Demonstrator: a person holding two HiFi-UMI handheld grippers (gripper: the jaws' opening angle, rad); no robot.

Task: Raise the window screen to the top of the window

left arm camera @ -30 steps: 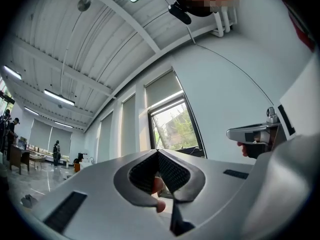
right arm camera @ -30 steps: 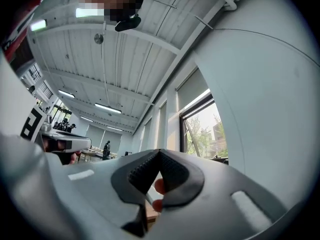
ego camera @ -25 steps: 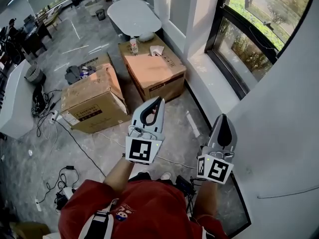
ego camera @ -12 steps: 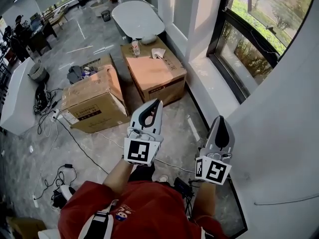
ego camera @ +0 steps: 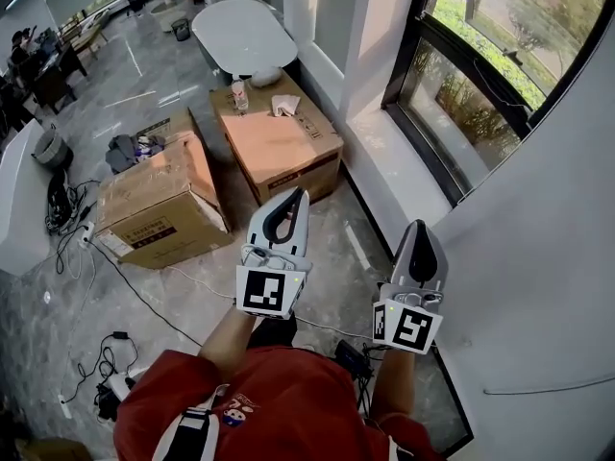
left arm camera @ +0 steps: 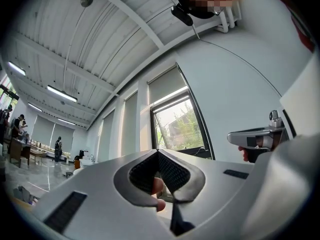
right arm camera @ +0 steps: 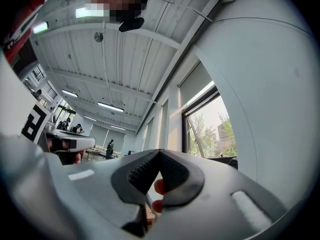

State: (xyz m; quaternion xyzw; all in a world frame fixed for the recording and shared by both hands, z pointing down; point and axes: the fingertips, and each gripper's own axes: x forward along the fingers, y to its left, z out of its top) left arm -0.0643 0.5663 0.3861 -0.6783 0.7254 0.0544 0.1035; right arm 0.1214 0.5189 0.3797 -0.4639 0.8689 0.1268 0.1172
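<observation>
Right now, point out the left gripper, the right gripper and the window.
left gripper (ego camera: 299,196): head view, tip of its shut jaws.
right gripper (ego camera: 420,227): head view, tip of its shut jaws.
window (ego camera: 466,94): head view, lower glass pane.

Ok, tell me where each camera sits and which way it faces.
Head view: on the person's head, looking steeply down at floor, cardboard boxes and window; shows red shirt, left gripper, right gripper.
Left gripper view: on the left gripper, looking along its shut jaws, up at window and ceiling; a fingertip shows behind them.
Right gripper view: on the right gripper, along its shut jaws, up at ceiling and window; fingertips show.
Shared: both gripper views catch the window and the other gripper.
</observation>
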